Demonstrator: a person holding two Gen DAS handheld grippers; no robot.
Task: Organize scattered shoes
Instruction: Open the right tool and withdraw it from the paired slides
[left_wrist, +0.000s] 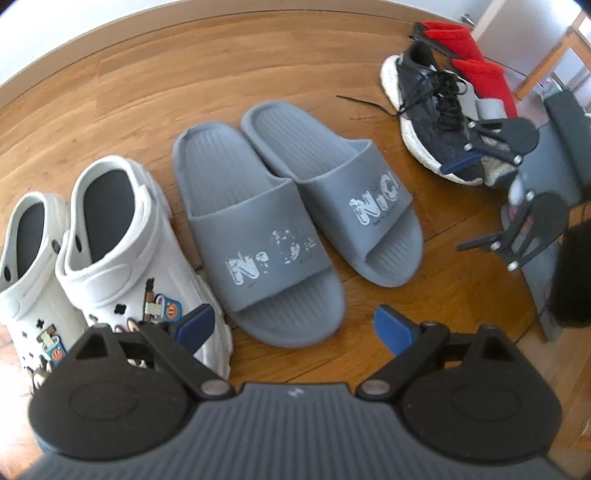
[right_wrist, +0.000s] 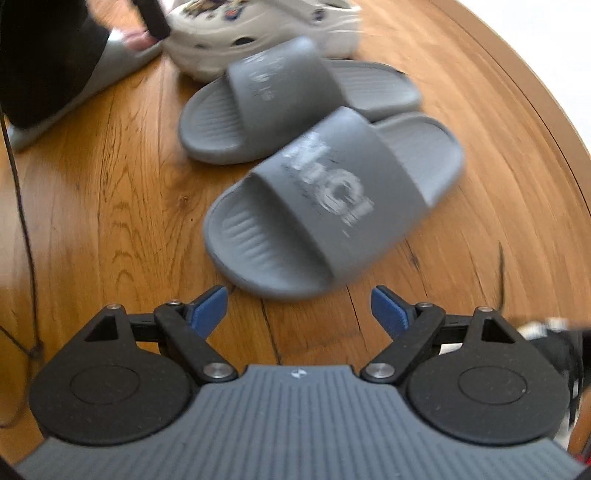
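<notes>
On the wooden floor (right_wrist: 110, 192), just ahead of my right gripper (right_wrist: 299, 310), lies the near grey slide (right_wrist: 332, 206), beside its mate (left_wrist: 258, 236).

Foam-like and light by the look of it, bendy at the strap, it should take a pinch best across the strap or a side edge of the sole. My right jaws stand wide with nothing between them; the toe sits just beyond the pads. My left gripper (left_wrist: 295, 328) is likewise wide and empty, above the slides and the white clogs (left_wrist: 110, 240).
</notes>
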